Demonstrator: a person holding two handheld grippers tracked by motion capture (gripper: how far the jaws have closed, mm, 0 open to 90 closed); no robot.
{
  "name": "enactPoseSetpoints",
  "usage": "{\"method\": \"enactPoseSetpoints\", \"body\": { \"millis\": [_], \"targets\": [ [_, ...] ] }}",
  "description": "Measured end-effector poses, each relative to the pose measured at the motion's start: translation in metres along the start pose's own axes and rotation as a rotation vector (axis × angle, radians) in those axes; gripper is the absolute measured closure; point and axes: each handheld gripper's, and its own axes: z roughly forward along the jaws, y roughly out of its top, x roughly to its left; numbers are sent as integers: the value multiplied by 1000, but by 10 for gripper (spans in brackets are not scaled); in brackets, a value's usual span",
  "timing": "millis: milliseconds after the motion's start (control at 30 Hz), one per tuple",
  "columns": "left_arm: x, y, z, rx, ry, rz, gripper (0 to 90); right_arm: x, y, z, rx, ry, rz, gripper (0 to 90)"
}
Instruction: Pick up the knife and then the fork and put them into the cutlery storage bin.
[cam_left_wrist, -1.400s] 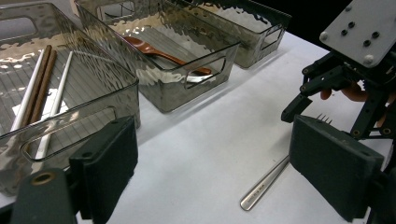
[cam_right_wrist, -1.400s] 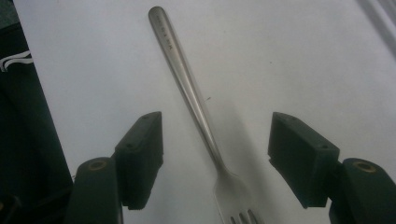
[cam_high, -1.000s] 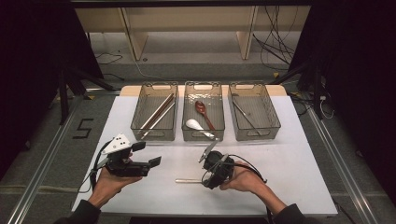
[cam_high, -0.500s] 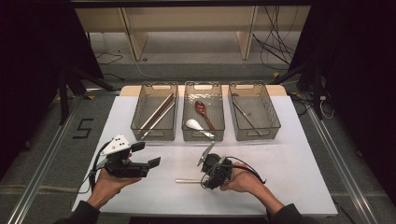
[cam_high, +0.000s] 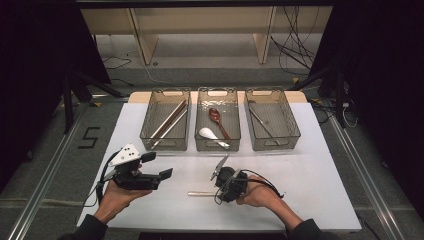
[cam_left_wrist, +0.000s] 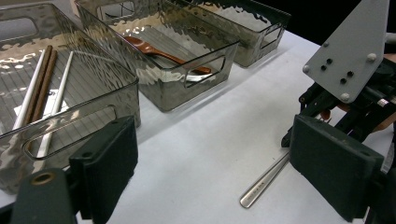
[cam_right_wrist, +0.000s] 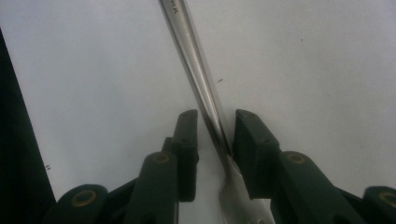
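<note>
Jaws of the right gripper (cam_right_wrist: 212, 135) have just been closing around the metal fork (cam_right_wrist: 196, 70) – not pinching yet – handle pointing to 12 o'clock, ready for lifting

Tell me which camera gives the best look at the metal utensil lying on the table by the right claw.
The right gripper view: the metal utensil runs up the frame between the right claw pads, neck widening at the bottom. The left gripper view shows only its handle end on the white table. The high view shows a small, thin handle.

Right gripper (cam_high: 226, 184) over metal utensil (cam_high: 200, 193) (on table).
</note>
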Motion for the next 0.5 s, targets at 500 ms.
{"method": "enactPoseSetpoints", "body": {
  "millis": [500],
  "targets": [
    [-1,0,0,-2,-1,-2,149,7,2,0,44,-30,-50,805]
  ]
}}
